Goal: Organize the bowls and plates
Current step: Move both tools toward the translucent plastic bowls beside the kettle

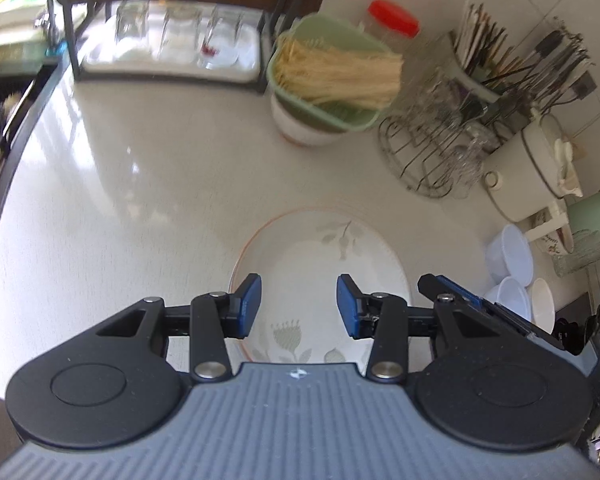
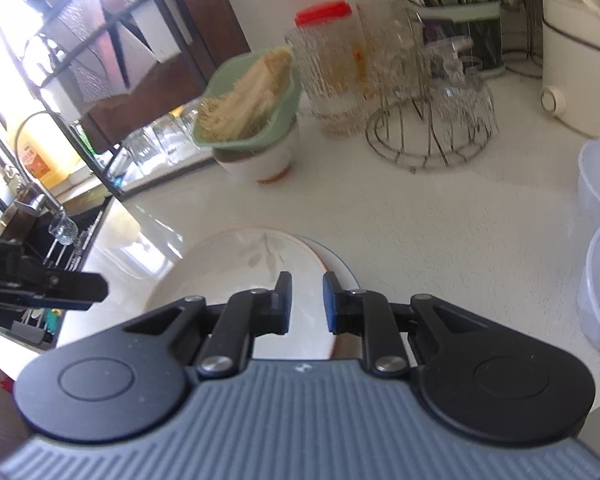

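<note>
A white plate (image 1: pixel 320 264) with a leaf print and an orange rim lies on the pale counter (image 1: pixel 140 184). My left gripper (image 1: pixel 299 304) hangs open over its near half, with nothing between the fingers. In the right wrist view the same plate (image 2: pixel 228 264) rests on a blue-rimmed plate (image 2: pixel 342 266), of which only an edge shows. My right gripper (image 2: pixel 306 300) hovers at the plates' right rim with its jaws nearly together and nothing visibly pinched. It also shows from the side in the left wrist view as the right gripper (image 1: pixel 426 282). The left gripper (image 2: pixel 96 290) reaches in from the left.
A green basket of noodles (image 1: pixel 332 80) sits on a white bowl behind the plates. A wire rack with glasses (image 1: pixel 432 148), a white pot (image 1: pixel 532 160) and a utensil holder (image 1: pixel 484 68) stand at the back right. Clear plastic bowls (image 1: pixel 508 264) lie to the right, a sink (image 1: pixel 4 120) to the left.
</note>
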Demonstrator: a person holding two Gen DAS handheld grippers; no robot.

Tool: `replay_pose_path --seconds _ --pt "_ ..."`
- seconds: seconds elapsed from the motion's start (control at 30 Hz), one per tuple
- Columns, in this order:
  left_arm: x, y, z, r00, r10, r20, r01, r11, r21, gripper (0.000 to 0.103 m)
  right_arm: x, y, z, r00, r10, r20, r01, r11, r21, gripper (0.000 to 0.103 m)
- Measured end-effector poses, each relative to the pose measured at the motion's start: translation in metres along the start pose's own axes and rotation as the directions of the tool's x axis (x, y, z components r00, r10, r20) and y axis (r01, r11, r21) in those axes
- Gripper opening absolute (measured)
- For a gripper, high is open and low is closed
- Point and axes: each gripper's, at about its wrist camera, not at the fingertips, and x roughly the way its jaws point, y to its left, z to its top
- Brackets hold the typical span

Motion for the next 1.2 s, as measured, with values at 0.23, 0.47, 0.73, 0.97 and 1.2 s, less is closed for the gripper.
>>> replay_pose_path --seconds 0.23,0.47,0.73,0.97,1.2 --pt "-0.046 -0.017 0.008 0.994 -0.006 0.110 -0.003 0.997 0.079 0.047 -0.048 0.022 0.019 0.997 0.010 0.082 -0.011 1.000 0.002 0.020" --pt "-0.069 -0.018 0.007 0.987 -0.046 0.154 0.027 0.992 0.121 0.047 -0.075 0.039 0.030 0.990 -0.006 0.138 0.008 1.000 -0.008 0.020" --pt "-0.082 -0.014 0.003 0.983 -0.083 0.166 0.053 0.983 0.175 0.047 -0.089 0.055 0.030 0.987 -0.039 0.155 0.038 0.999 0.011 0.020" --pt "-0.099 -0.010 -0.003 0.978 -0.110 0.177 0.069 0.972 0.225 0.047 -0.104 0.070 0.023 0.982 -0.066 0.176 0.061 0.998 0.030 0.020" --pt "-0.101 -0.012 -0.010 0.979 -0.149 0.142 0.111 0.964 0.242 0.047 -0.114 0.070 0.009 0.982 -0.105 0.159 0.091 0.992 0.091 0.020"
